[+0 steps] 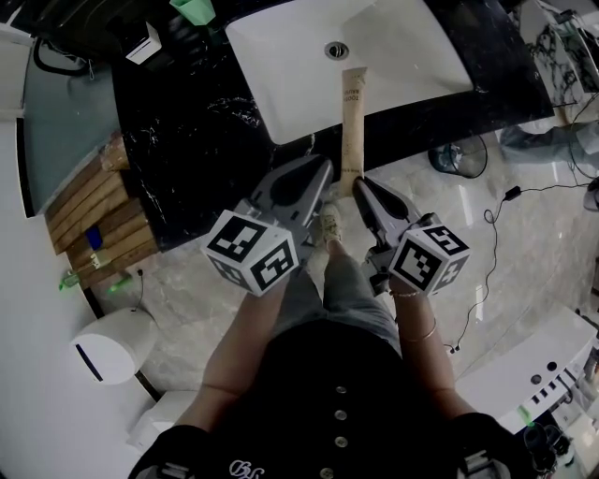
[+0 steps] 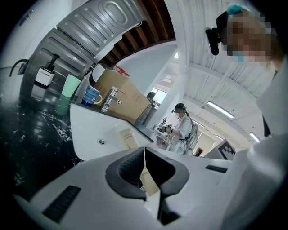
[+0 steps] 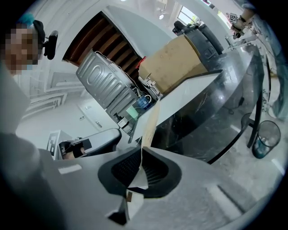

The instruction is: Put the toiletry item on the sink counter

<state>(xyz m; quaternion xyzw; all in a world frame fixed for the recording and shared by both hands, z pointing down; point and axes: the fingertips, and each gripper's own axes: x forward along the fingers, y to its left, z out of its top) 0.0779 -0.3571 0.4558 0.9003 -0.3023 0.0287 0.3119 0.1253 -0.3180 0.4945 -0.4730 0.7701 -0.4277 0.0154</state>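
A long tan toiletry tube (image 1: 353, 122) reaches from the counter's front edge up over the white sink basin (image 1: 412, 65). Both grippers meet at its near, flat end. The left gripper (image 1: 327, 174) comes in from the left and is shut on that crimped end (image 2: 148, 179). From the right, the right gripper (image 1: 359, 185) is shut on the same end, and the tube (image 3: 151, 128) runs off edge-on towards the counter. The tube's far printed part (image 2: 128, 138) hangs over the basin. The black marble counter (image 1: 197, 122) surrounds the sink.
A green cup (image 1: 194, 9) and a soap dispenser (image 1: 145, 44) stand at the counter's back left. A slatted wooden rack (image 1: 94, 215) and a white bin (image 1: 112, 346) are on the left. A wastebasket (image 1: 459, 157) and a cable (image 1: 496, 210) lie on the floor at the right. Another person (image 2: 182, 126) stands beyond.
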